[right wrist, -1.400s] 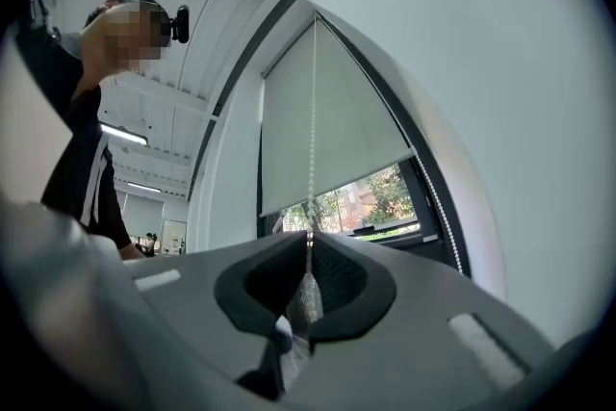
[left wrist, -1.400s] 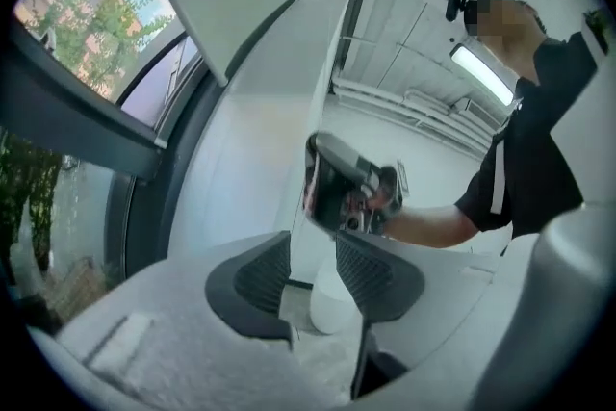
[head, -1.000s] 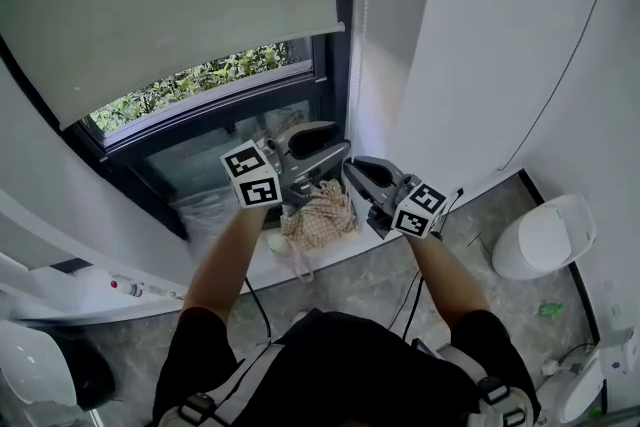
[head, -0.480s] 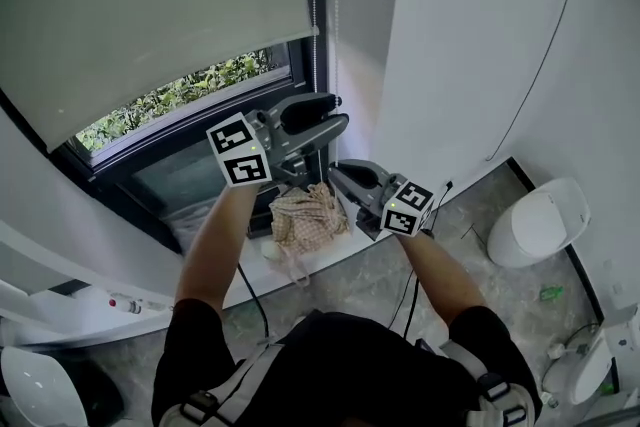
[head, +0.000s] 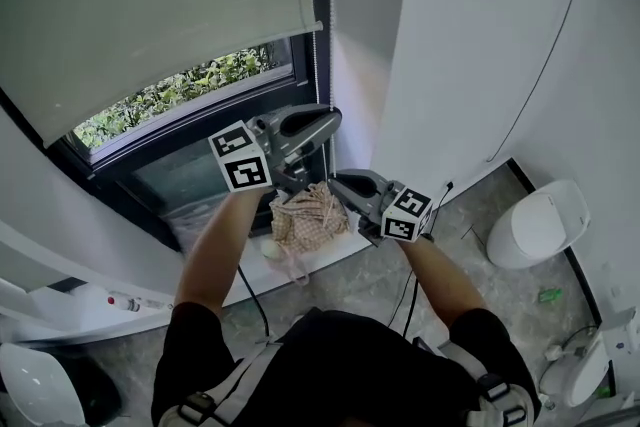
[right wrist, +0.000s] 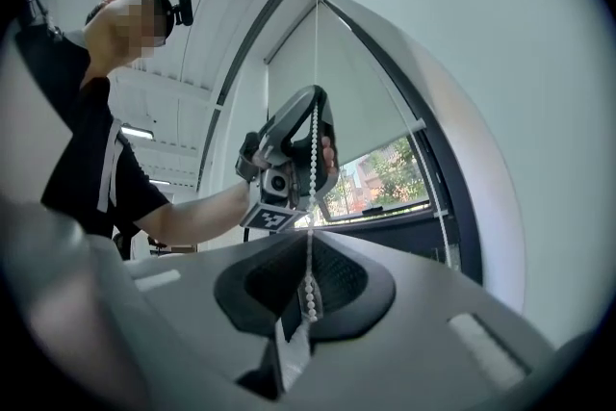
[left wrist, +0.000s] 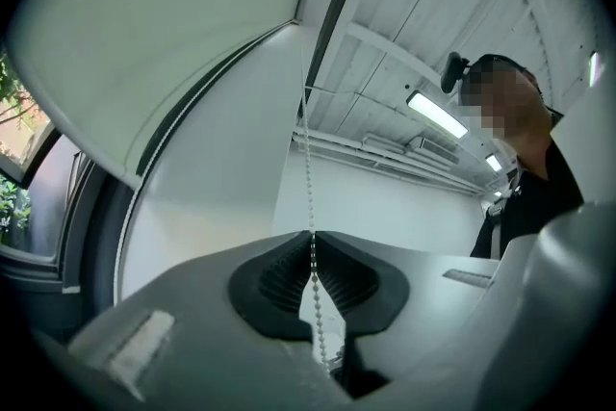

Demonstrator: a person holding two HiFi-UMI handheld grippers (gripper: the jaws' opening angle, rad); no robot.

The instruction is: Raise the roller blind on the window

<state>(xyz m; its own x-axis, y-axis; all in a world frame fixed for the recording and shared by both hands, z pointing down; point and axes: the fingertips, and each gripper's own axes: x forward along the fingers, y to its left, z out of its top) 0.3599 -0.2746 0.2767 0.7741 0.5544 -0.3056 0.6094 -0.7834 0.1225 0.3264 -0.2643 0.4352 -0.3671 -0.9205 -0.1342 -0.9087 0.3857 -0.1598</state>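
Note:
The grey roller blind [head: 150, 5] covers the upper part of the window, and its bottom bar sits above a strip of bare glass. A white bead chain [head: 330, 15] hangs by the window's right edge. My left gripper [head: 332, 123] has just been closing, and its pads now pinch the chain [left wrist: 308, 178] at the higher point. My right gripper [head: 336, 183] is shut on the same chain [right wrist: 313, 168] just below. The left gripper view shows my left gripper [left wrist: 312, 250] with beads running between the ribbed pads. The right gripper view shows the same for my right gripper [right wrist: 309, 250].
A checked cloth [head: 305, 215] lies on the windowsill under both grippers. A white wall corner [head: 400, 65] stands close on the right, with a thin cable [head: 560, 45] running down it. A white toilet [head: 545, 225] stands on the floor at the right.
My left gripper's jaws stood apart around the chain and are now shut on it. My left gripper rose a little. My right gripper kept its hold lower down.

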